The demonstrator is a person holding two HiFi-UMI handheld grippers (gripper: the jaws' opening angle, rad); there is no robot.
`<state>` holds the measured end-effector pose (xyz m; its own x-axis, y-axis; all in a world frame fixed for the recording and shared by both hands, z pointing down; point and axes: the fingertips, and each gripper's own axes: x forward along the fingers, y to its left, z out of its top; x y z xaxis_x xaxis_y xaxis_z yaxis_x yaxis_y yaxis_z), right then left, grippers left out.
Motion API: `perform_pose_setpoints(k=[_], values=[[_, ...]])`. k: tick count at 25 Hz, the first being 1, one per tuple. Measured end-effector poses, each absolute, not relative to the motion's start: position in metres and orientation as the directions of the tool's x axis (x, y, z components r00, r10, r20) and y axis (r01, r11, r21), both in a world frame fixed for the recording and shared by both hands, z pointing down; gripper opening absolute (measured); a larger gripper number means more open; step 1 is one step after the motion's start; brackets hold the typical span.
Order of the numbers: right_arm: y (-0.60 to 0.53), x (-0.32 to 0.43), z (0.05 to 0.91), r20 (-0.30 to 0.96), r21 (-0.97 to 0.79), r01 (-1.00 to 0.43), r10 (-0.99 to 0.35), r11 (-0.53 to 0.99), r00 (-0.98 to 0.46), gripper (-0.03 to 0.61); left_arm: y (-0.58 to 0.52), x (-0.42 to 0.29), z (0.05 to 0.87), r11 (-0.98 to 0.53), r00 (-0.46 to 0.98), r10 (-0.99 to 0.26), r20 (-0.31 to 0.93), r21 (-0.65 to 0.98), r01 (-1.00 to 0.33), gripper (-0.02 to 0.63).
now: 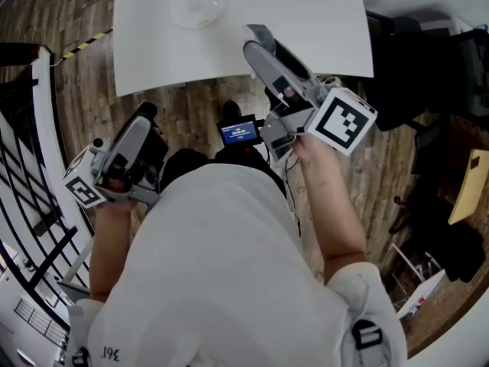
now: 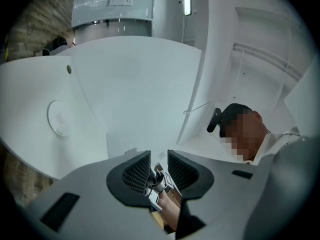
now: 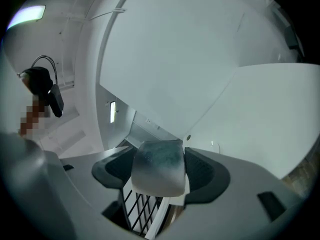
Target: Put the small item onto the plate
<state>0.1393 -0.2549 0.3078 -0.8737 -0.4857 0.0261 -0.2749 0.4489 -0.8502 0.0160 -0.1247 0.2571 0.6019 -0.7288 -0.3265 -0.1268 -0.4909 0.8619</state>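
A small clear plate (image 1: pixel 197 10) rests near the far left of the white table (image 1: pixel 306 21). My right gripper (image 1: pixel 258 40) reaches over the table's near edge, shut on a small grey-white item (image 1: pixel 260 30). In the right gripper view that item (image 3: pixel 157 171) fills the space between the jaws of the right gripper (image 3: pixel 159 179). My left gripper (image 1: pixel 145 115) hangs low at the left, over the wooden floor and off the table. In the left gripper view the left gripper (image 2: pixel 159 171) has its jaws nearly together with nothing in the slim gap, and the plate (image 2: pixel 59 118) lies far off to the left.
A black railing (image 1: pixel 30 205) runs along the left. Dark bags and furniture (image 1: pixel 428 67) stand right of the table. A small black device with a blue screen (image 1: pixel 238 132) sits just below the table's near edge. Striped tape (image 1: pixel 84 44) marks the floor at left.
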Motion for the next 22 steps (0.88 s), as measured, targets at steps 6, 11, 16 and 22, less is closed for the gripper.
perform_pose_setpoints(k=[6,11,16,22], values=[[-0.262,0.121,0.311,0.051,-0.854,-0.28,-0.466,0.439,-0.883,0.322,-0.133,0.0,0.259,-0.48,0.574,-0.748,-0.334,0.869,-0.121,0.11],[-0.253,0.097,0.303,0.049,-0.843,-0.296,-0.485,0.448,-0.873,0.322,-0.118,-0.03,0.255,-0.486,0.586,-0.738,-0.335,0.866,-0.116,0.11],[-0.248,0.064,0.31,0.069,-0.84,-0.316,-0.491,0.441,-0.869,0.322,-0.115,-0.077,0.261,-0.485,0.577,-0.745,-0.334,0.866,-0.125,0.11],[-0.255,0.05,0.316,0.097,-0.83,-0.339,-0.485,0.442,-0.869,0.321,-0.12,-0.089,0.26,-0.482,0.578,-0.746,-0.33,0.867,-0.128,0.11]])
